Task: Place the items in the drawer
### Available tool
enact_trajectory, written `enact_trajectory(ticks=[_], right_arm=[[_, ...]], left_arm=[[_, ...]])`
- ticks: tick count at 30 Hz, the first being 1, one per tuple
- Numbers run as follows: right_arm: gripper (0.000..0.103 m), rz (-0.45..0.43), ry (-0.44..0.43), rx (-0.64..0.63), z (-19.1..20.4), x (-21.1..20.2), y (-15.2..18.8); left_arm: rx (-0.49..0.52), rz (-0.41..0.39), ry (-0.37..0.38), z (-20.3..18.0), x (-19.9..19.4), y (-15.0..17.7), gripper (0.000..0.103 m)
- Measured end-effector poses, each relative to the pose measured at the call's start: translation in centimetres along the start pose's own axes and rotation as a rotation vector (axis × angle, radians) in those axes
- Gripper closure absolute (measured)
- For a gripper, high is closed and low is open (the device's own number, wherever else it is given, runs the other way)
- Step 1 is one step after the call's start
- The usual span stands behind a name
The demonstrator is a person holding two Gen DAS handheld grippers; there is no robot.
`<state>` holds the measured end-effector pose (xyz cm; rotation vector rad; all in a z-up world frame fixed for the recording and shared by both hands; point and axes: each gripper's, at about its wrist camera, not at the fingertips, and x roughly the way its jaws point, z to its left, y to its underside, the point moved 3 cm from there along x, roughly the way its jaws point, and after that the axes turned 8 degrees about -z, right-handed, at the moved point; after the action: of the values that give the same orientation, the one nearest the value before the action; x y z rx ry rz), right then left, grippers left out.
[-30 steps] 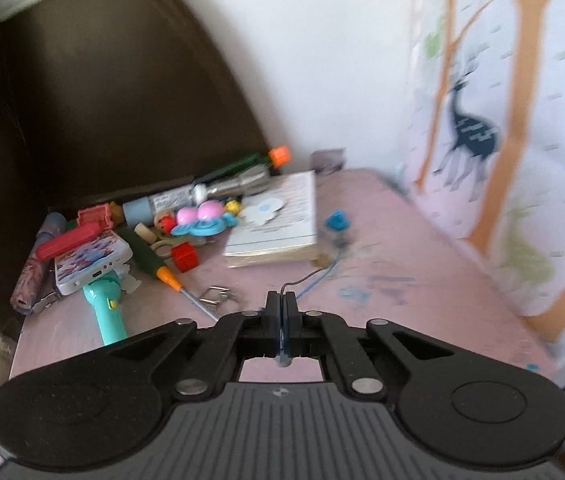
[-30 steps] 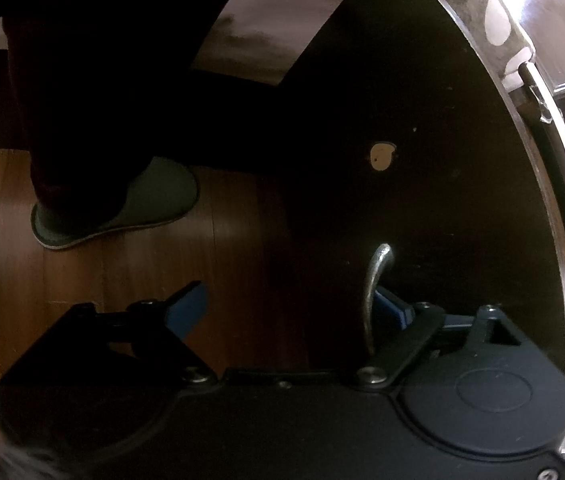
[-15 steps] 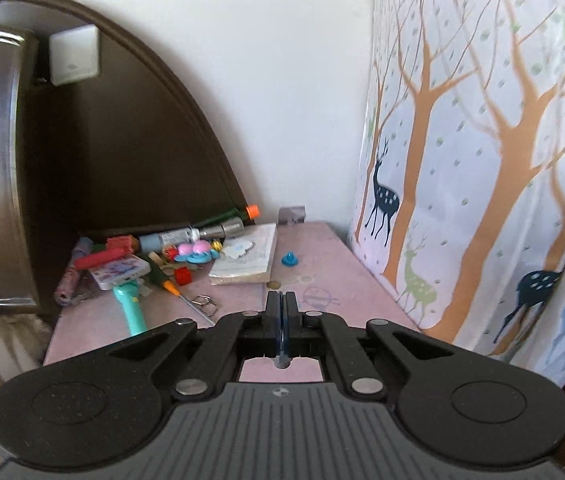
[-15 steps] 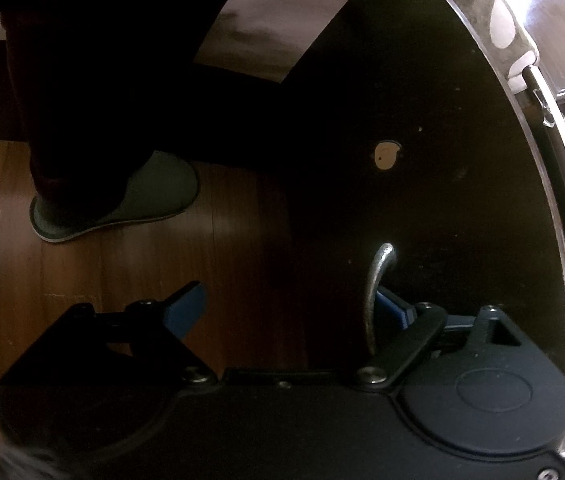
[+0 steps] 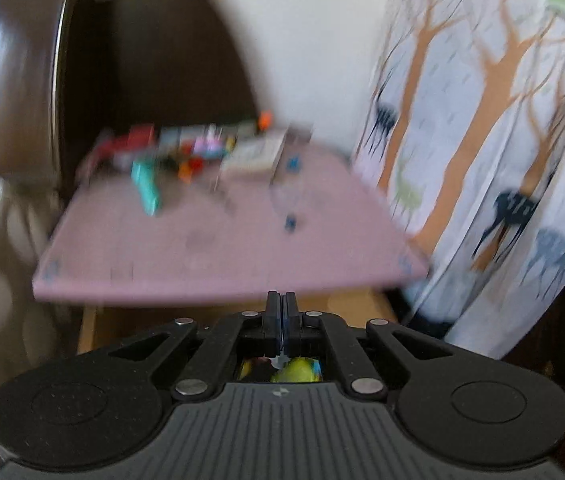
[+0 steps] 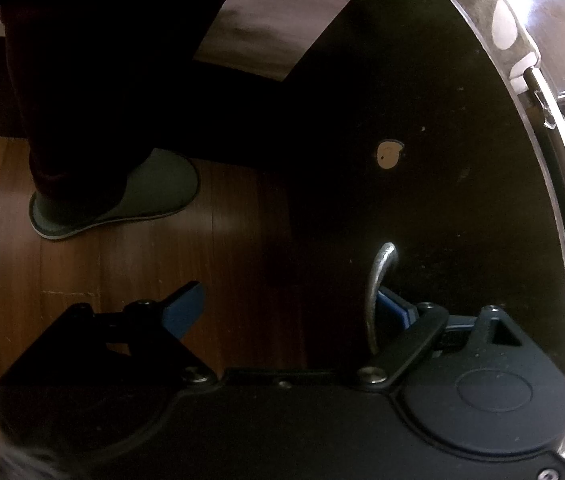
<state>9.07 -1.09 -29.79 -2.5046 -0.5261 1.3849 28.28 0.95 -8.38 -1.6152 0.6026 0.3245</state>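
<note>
Now the left wrist view is smeared with motion. The pile of small items (image 5: 186, 152) that filled the view a second ago sits far back on the pink tabletop (image 5: 218, 256). The top's front edge has come into sight, with the pale wood of the open drawer (image 5: 90, 320) below it. The left claw (image 5: 283, 312) is pressed shut; whether something thin is pinched between its pads I cannot tell. Bright things (image 5: 294, 370) already lie in the drawer under it. So I judge the claw has pulled back over the drawer, ready to drop or fetch.

On the right, nothing has moved: the right claw (image 6: 288, 308) stays spread wide, one finger hooked behind the metal handle (image 6: 378, 280), holding the drawer out.
</note>
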Motion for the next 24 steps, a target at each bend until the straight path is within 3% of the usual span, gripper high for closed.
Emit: enact_trajectory(ticks=[4, 6, 9, 10, 16, 24], right_arm=[[0.010, -0.001, 0.000, -0.005, 0.0, -0.1, 0.1], [0.010, 0.000, -0.002, 0.000, 0.0, -0.1, 0.0], [0.010, 0.000, -0.002, 0.000, 0.0, 0.0, 0.0], [0.010, 0.000, -0.002, 0.000, 0.0, 0.0, 0.0], [0.010, -0.001, -0.002, -0.001, 0.0, 0.0, 0.0], [0.009, -0.007, 0.000, -0.009, 0.1, 0.0, 0.2]], left_arm=[[0.010, 0.096, -0.001, 0.5, 2.0, 2.4, 0.102], [0.068, 0.091, -0.061, 0.4, 2.5, 2.7, 0.097], [0.075, 0.072, -0.064, 0.2, 3.0, 2.1, 0.063], [0.069, 0.059, -0.057, 0.1, 3.1, 1.8, 0.042], [0.094, 0.006, -0.014, -1.1, 6.0, -0.7, 0.040], [0.145, -0.056, 0.008, -2.3, 14.2, -5.8, 0.040]])
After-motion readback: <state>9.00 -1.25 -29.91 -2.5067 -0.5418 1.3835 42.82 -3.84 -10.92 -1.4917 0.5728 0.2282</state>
